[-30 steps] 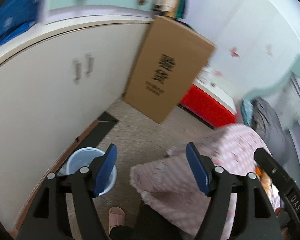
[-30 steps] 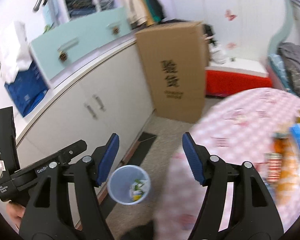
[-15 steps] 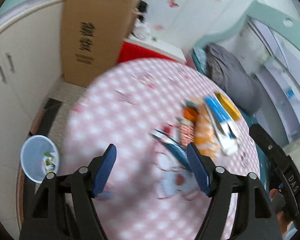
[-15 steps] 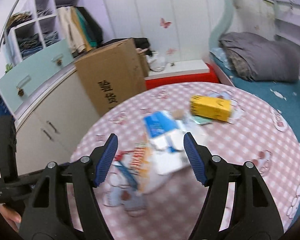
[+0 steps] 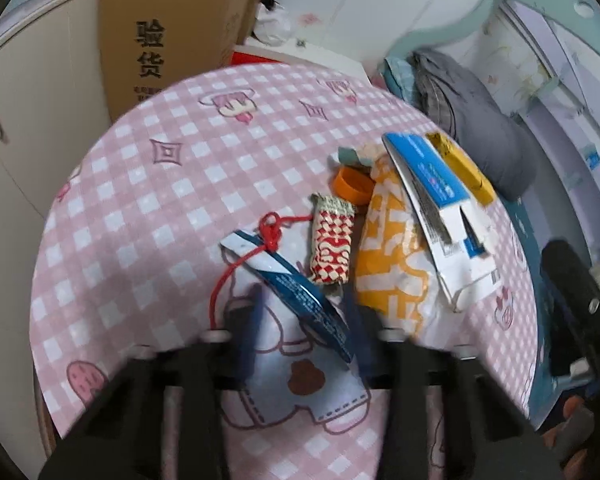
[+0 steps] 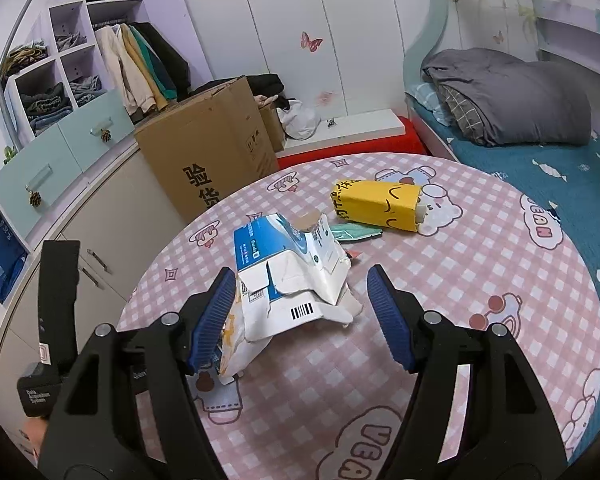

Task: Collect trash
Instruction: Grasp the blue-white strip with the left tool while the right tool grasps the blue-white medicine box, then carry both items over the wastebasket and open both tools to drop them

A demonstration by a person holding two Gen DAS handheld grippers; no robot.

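Trash lies on a round table with a pink checked cloth (image 5: 148,184). In the left wrist view I see a blue wrapper with a red string (image 5: 296,292), a red-and-white snack packet (image 5: 332,248), an orange cap (image 5: 350,184), an orange bag (image 5: 392,252), a torn blue-and-white box (image 5: 436,208) and a yellow carton (image 5: 460,168). My left gripper (image 5: 306,336) is blurred, its fingers on either side of the blue wrapper's near end. My right gripper (image 6: 300,312) is open around the torn box (image 6: 292,264). The yellow carton (image 6: 376,204) lies beyond.
A tall cardboard box (image 6: 208,148) stands left of the table by white cupboards (image 6: 112,220). A bed with a grey duvet (image 6: 512,96) is on the right. A red low shelf (image 6: 352,140) stands behind the table.
Both grippers swung from the floor bin up over the table and closed in on the trash pile. The left gripper's fingers narrowed around the blue wrapper.
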